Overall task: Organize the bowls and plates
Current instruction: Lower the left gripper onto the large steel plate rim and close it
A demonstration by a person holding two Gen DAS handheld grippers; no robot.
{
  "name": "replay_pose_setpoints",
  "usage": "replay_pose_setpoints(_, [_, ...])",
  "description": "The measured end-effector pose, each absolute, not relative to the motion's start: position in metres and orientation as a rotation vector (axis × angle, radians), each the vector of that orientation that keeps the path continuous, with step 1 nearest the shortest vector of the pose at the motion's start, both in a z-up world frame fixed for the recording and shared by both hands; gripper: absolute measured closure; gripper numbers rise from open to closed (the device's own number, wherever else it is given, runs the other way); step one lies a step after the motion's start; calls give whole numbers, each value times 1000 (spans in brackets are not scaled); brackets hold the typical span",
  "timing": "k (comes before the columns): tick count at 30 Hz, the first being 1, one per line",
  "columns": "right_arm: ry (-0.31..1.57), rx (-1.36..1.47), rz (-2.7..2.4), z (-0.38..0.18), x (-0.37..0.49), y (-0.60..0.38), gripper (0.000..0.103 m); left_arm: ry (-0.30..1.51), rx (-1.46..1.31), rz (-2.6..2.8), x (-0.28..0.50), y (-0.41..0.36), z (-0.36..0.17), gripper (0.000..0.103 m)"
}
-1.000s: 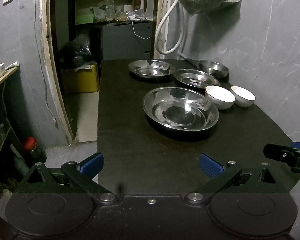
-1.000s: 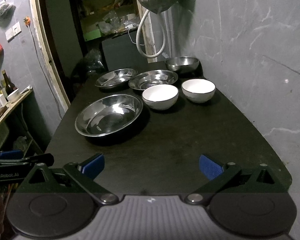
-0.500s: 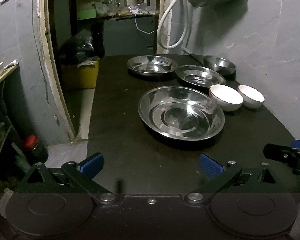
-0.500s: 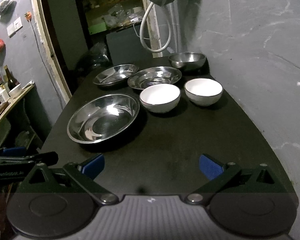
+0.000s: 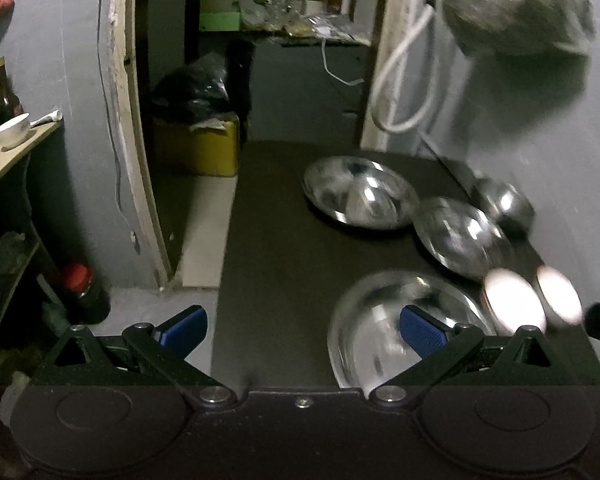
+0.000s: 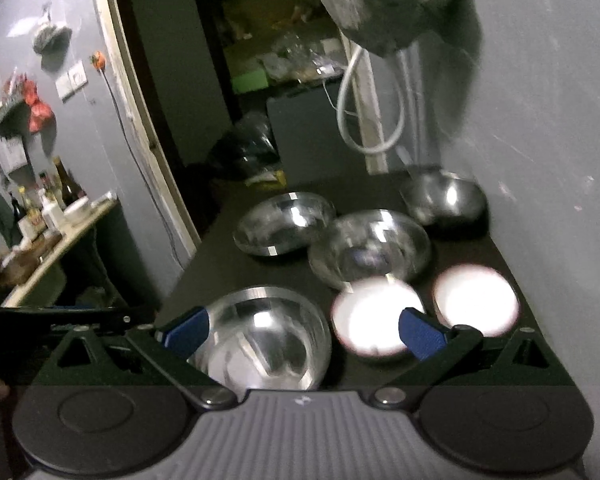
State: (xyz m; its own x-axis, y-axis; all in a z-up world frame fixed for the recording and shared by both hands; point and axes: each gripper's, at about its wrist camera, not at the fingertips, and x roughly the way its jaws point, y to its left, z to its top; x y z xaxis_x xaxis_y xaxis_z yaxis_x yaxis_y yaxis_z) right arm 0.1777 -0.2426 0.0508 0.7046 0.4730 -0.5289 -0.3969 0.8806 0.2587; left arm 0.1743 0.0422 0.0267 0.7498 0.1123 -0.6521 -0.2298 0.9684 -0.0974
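Note:
A dark table [image 5: 288,264] carries a large steel basin [image 5: 384,320] [image 6: 268,336] nearest me. Behind it lie two shallow steel plates [image 5: 356,196] [image 5: 460,236], seen in the right wrist view as plates [image 6: 284,224] [image 6: 372,248]. A small steel bowl [image 6: 444,200] [image 5: 504,204] stands by the wall. Two white bowls [image 6: 376,316] [image 6: 476,300] sit side by side, blurred. My left gripper [image 5: 302,328] is open over the table's near left part, its right finger in front of the basin. My right gripper [image 6: 304,330] is open in front of the basin and the nearer white bowl, holding nothing.
A grey wall [image 6: 548,128] runs along the table's right side, with a hanging plastic bag [image 6: 388,4] and a white hose [image 6: 364,112]. Left of the table are a doorway, a yellow box [image 5: 200,148] and a shelf [image 5: 16,144] with a bowl and bottles.
Both grippers have moved forward towards the dishes, so the basin and white bowls now sit between or just beyond the fingers. The left view has swung left. Both stay open.

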Motion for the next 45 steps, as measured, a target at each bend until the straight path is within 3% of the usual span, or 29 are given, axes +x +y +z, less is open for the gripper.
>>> replay_pose_setpoints(7, [726, 328, 469, 48, 267, -215, 0, 695, -240, 92, 281, 95, 25, 1])
replay_pose_setpoints(13, [856, 567, 457, 1, 329, -179, 0, 726, -165, -44, 371, 122, 1, 1])
replay_pose_setpoints(19, [884, 651, 375, -40, 356, -147, 14, 794, -147, -133, 427, 142, -33, 1])
replay_pose_setpoints(28, [874, 680, 251, -59, 374, -127, 40, 829, -189, -251, 450, 146, -49, 30])
replay_pose_setpoints(30, [880, 678, 226, -62, 376, -124, 44, 837, -202, -280, 452, 145, -50, 45])
replay_pose_setpoints(34, [887, 673, 173, -67, 378, -121, 57, 840, -205, -304, 455, 142, -51, 55])
replay_pose_setpoints(39, [878, 670, 172, -70, 382, -116, 68, 852, -210, -291, 457, 143, -53, 82])
replay_pose_setpoints(43, [861, 659, 174, -68, 381, -115, 80, 859, -217, -296, 455, 145, -55, 89])
replay_pose_setpoints(45, [859, 631, 170, -65, 381, -113, 81, 858, -223, -297, 453, 146, -55, 89])
